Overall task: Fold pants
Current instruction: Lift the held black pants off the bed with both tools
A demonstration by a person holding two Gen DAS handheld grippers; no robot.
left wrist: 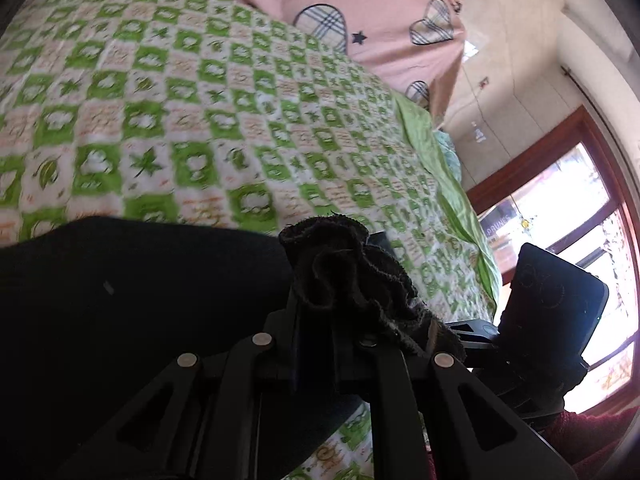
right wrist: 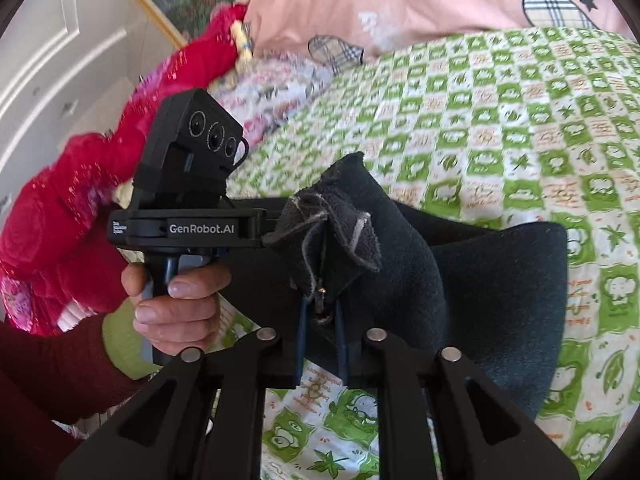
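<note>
black pants (right wrist: 460, 280) — both grippers clamped

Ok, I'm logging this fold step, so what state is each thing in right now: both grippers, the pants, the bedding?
left gripper: shut on a bunched edge of the pants
right gripper: shut on another bunched edge
pants: dark, gathered at both grips, partly lifted off the quilt
green checked quilt: spread over the bed
pink pillow: lying at the head
</note>
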